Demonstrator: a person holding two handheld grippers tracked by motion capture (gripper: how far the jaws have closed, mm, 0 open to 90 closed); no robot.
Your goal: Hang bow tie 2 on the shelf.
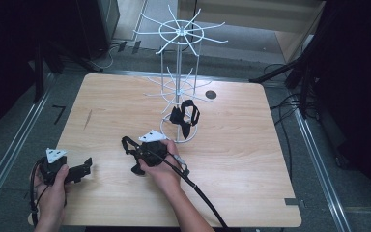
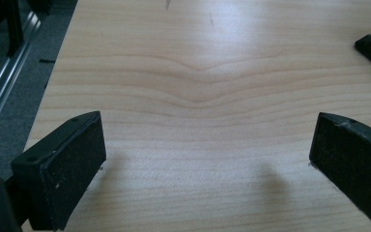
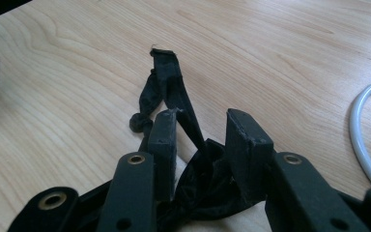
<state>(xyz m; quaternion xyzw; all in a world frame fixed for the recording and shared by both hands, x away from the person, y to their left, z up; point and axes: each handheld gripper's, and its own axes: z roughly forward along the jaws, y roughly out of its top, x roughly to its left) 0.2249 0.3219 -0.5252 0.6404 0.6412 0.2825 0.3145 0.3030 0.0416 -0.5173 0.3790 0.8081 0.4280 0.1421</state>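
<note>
Right hand-held gripper (image 3: 200,130): I see its jaws narrowed around a black strap (image 3: 166,89), bunched fabric wedged between the pads; I read this as grasping the strap. In the high view the same gripper (image 1: 136,157) sits near the counter's middle, a hand wrapped over its body, grey plate on top.

Strap: I log it lying on the counter (image 1: 116,116), one end running out ahead of the jaws and curling, the rest gathered between them. In the high view a loop of it (image 1: 127,143) arcs out to the left of the gripper.

Left hand-held gripper (image 2: 207,145): jaws spread wide, bare wood between them, nothing held. I note both pads resting low on the counter (image 2: 193,72). In the high view it (image 1: 84,166) is at the near-left corner, well apart from the right one, pointing towards it.

Rack (image 1: 178,63): white wire stand, upright at the far middle of the counter, two tiers of spokes, ring base. In the right gripper view I see a piece of that white ring (image 3: 364,125) at the edge.

Second strap (image 1: 186,116): black, hanging from the lower tier, down near the ring base, just beyond the right gripper.

Cable (image 1: 203,195): black, trailing from the right gripper towards the near edge.
</note>
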